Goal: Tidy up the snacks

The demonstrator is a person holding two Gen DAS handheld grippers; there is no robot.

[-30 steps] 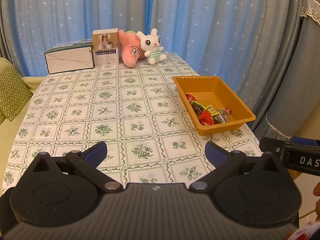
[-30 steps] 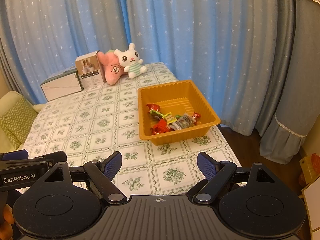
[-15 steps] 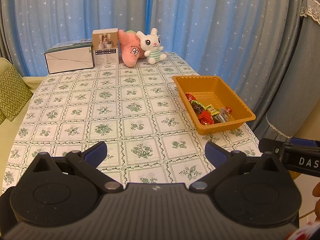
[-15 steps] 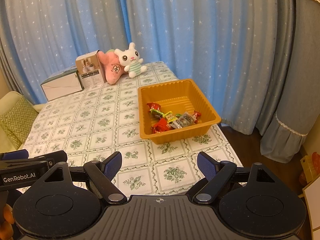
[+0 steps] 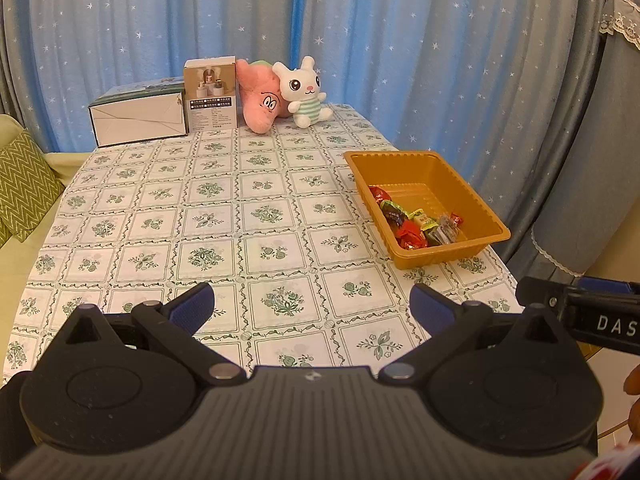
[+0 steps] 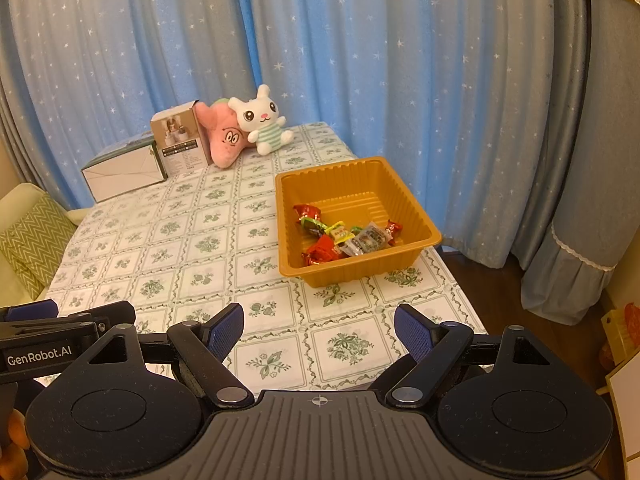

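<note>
An orange plastic tray (image 5: 478,208) (image 6: 416,208) stands near the right edge of the table. Several wrapped snacks (image 5: 416,226) (image 6: 344,234) lie in its near half. My left gripper (image 5: 312,304) is open and empty above the near part of the table, left of the tray. My right gripper (image 6: 319,330) is open and empty, just short of the tray's near wall. Each gripper shows at the edge of the other's view: the right gripper in the left wrist view (image 5: 580,312), the left gripper in the right wrist view (image 6: 60,332).
The table has a green floral checked cloth (image 5: 224,220). At its far end stand a white box (image 5: 138,120), a small carton (image 5: 210,94), a pink plush (image 5: 260,100) and a white bunny plush (image 5: 302,92). Blue star curtains hang behind. A green cushion (image 5: 24,184) lies at the left.
The right gripper has drifted slightly back and up, so the tray sits a little farther in its view. The left gripper has barely moved. Both stay open.
</note>
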